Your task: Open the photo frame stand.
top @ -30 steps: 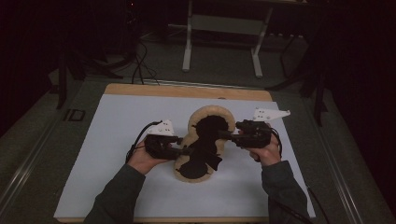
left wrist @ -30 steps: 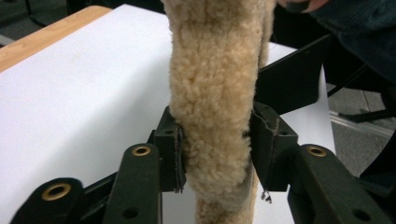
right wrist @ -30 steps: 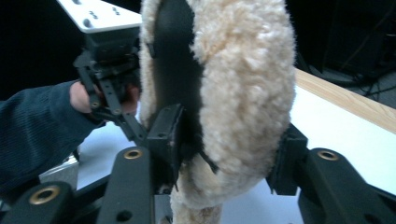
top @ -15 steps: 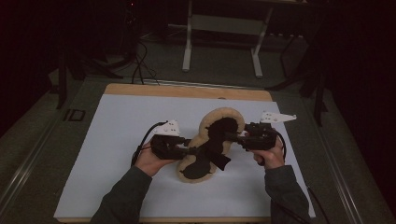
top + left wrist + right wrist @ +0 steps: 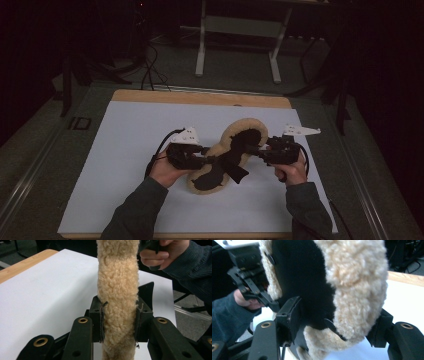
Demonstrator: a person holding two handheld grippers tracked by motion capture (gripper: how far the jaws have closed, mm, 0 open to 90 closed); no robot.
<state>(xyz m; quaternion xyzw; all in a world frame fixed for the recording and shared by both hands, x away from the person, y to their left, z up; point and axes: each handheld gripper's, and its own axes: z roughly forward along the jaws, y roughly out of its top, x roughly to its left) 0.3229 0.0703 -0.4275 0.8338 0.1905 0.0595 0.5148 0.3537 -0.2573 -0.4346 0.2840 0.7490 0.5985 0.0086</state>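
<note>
High view, frame centre: we grip the soft, floppy fleece pad [image 5: 235, 150] by opposite edges, left gripper [image 5: 204, 161] and right gripper [image 5: 256, 150] both clamped on it.

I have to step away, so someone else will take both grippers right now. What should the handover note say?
Left gripper: shut on the fleece piece, jaws pinching its tan woolly edge from both sides.
Right gripper: shut on the same piece, jaws spanning its tan rim and black inner face.
Position: the fleece piece is held between the two grippers over the white mat, tilted, its black side facing up in the high view; whether its near end touches the mat is unclear.
Done: both grips are taken.
Left: probably turning or laying it flat, then release. Keep both jaws shut until it rests on the mat.
</note>
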